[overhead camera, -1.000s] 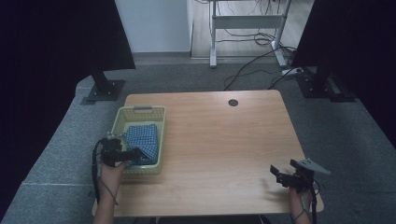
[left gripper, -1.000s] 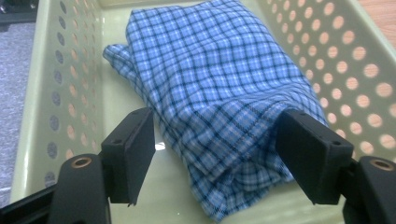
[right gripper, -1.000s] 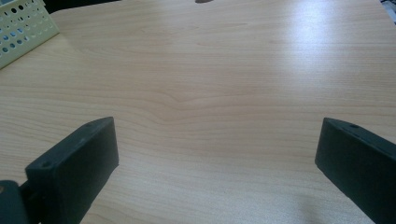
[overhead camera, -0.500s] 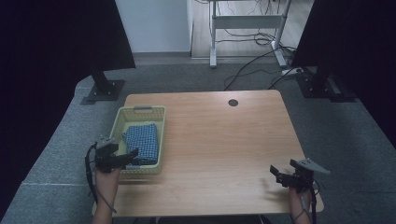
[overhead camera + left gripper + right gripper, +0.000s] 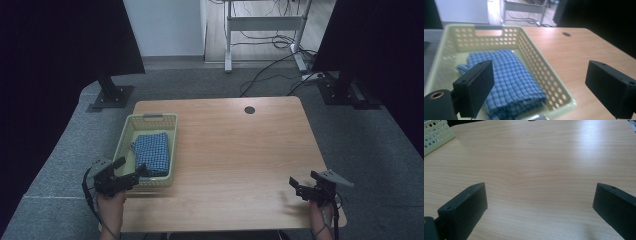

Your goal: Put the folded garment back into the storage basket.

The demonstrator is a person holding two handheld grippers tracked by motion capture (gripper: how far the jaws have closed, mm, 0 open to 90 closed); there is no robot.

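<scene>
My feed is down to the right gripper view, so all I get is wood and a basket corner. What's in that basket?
Observer: A folded blue checked cloth lies in the pale yellow perforated basket.
Operator: Where's the left gripper?
Observer: The left gripper sits at the basket's near end, jaws wide open, one over the cloth and one over the table.
Operator: Is it touching the cloth?
Observer: I can't tell; nothing is between its jaws.
</scene>
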